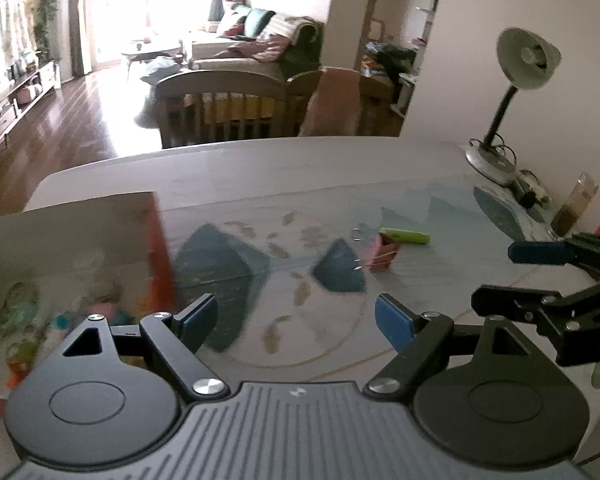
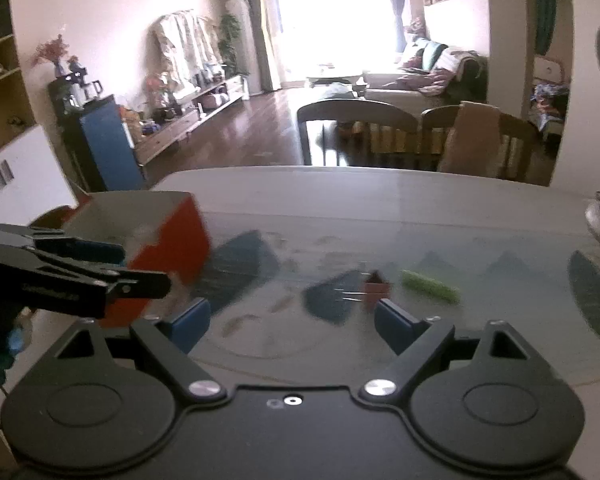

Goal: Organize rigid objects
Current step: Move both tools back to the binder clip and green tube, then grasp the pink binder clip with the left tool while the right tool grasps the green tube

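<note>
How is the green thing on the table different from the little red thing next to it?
The green thing is long, thin and bright green; the little red thing is short, blocky and reddish. The green thing lies flat with nothing sticking out; the red thing has thin metal wires poking from one side. Both rest on the patterned table, close together, with neither gripper holding them.

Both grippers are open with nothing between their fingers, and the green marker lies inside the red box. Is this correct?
Not quite. The green marker is not in the red box; it lies on the table, beside a small binder clip, as the left wrist view shows. Left gripper and right gripper are indeed open and empty.
</note>
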